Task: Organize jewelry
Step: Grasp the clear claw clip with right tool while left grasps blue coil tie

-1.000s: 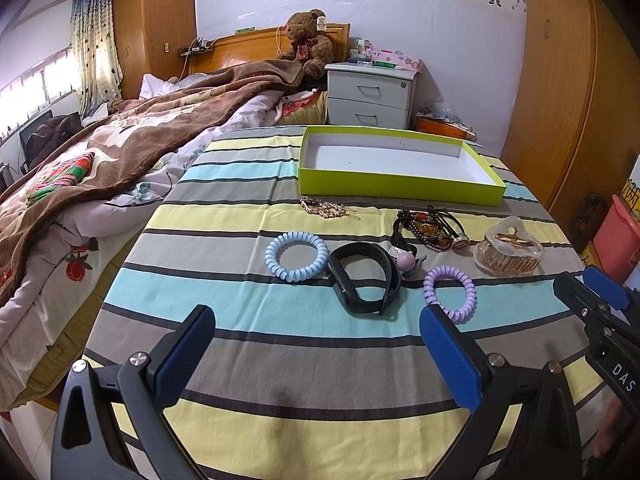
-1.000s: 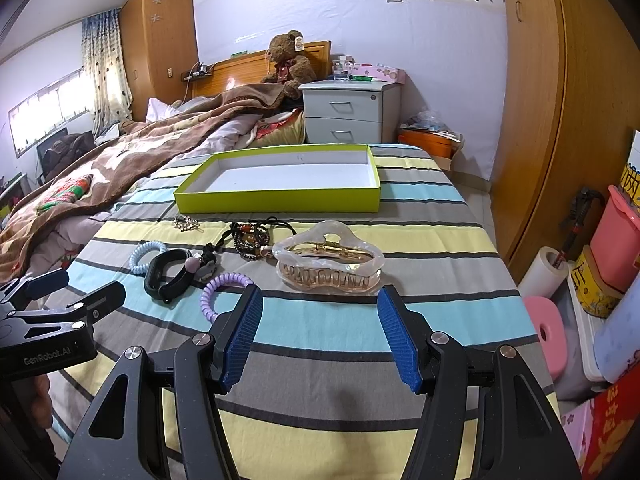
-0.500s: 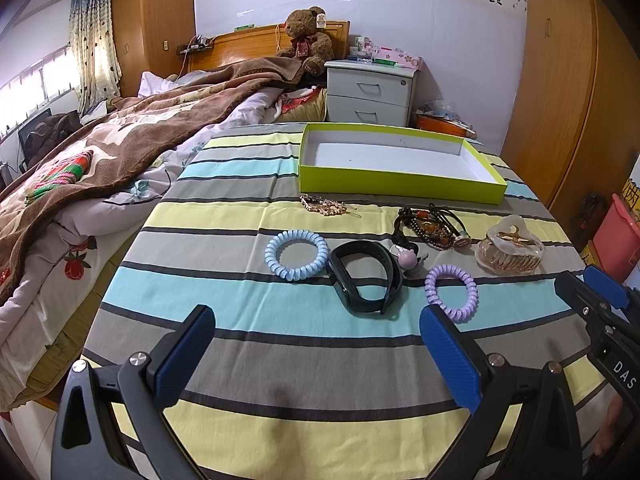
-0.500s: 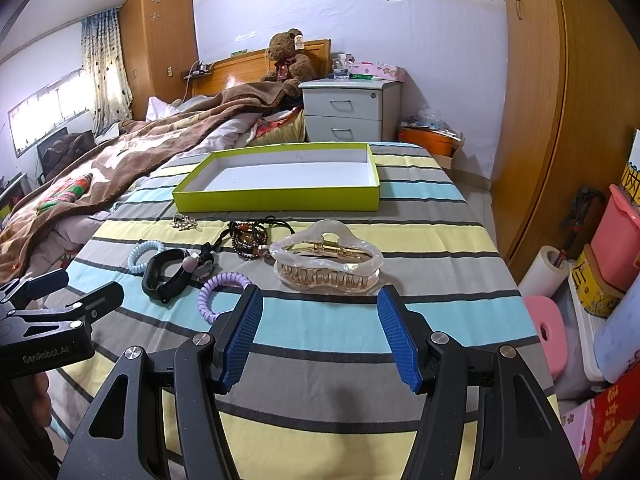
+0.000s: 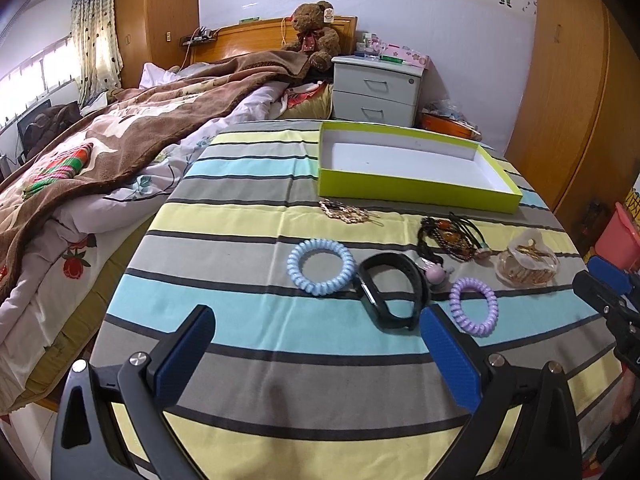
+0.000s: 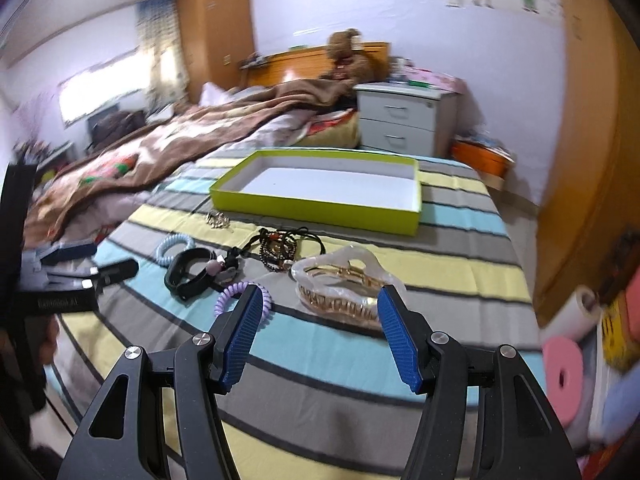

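A lime-green tray (image 5: pixel 416 190) with a white, empty floor stands at the far side of the striped table; it also shows in the right wrist view (image 6: pixel 316 208). In front of it lie a gold chain (image 5: pixel 346 212), a blue coil band (image 5: pixel 321 266), a black wristband (image 5: pixel 390 296), dark bead bracelets (image 5: pixel 450 234), a purple coil band (image 5: pixel 473 306) and a clear hair claw (image 5: pixel 527 264). My left gripper (image 5: pixel 318 350) is open and empty, near the table's front. My right gripper (image 6: pixel 320 328) is open, its fingers either side of the hair claw (image 6: pixel 340 286), just short of it.
A bed with a brown blanket (image 5: pixel 120 132) runs along the left edge of the table. A grey nightstand (image 5: pixel 376 90) stands behind the tray. Wooden wardrobe doors (image 5: pixel 568 92) are on the right. Pink tubs and a paper roll (image 6: pixel 576 308) sit on the floor at right.
My right gripper has moved forward and turned left toward the hair claw; its view is now blurred. My left gripper has barely moved.
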Demonstrator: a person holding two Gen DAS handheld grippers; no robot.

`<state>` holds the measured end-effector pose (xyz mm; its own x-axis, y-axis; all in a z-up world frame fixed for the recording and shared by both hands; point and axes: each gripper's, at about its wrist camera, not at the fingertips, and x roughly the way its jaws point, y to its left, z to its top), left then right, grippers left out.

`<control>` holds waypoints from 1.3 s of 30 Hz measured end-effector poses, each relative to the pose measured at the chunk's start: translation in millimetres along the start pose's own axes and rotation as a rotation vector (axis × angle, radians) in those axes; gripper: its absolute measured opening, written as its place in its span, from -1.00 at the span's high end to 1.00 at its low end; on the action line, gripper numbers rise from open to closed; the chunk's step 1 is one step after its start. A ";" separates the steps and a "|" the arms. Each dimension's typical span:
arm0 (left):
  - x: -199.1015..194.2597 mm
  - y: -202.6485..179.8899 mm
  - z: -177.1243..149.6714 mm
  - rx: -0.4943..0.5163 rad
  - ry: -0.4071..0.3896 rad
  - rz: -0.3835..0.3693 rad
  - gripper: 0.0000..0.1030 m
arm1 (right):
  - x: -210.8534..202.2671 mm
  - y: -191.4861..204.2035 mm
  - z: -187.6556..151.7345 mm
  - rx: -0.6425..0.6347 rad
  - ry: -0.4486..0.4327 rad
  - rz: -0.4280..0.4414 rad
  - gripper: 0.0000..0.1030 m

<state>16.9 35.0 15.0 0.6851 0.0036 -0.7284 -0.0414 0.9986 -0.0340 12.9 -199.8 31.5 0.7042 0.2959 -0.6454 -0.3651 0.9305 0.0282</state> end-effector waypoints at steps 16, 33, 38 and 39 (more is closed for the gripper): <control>24.8 17.8 7.1 -0.022 0.075 0.009 -1.00 | 54.1 -15.1 15.2 -0.206 0.229 0.175 -0.17; 40.2 19.0 10.5 -0.042 0.118 -0.030 -1.00 | 65.2 -8.7 21.0 -0.152 0.400 0.183 -0.16; 42.6 20.9 10.9 -0.049 0.120 -0.030 -1.00 | 65.7 -5.7 13.0 -0.143 0.384 0.125 0.27; 43.7 22.1 11.2 -0.055 0.121 -0.033 -1.00 | 67.0 -4.5 11.0 -0.151 0.381 0.089 0.37</control>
<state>54.0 57.8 -9.9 0.5938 -0.0390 -0.8036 -0.0624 0.9936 -0.0944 68.4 -181.7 -3.5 0.4009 0.2464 -0.8824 -0.5191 0.8547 0.0028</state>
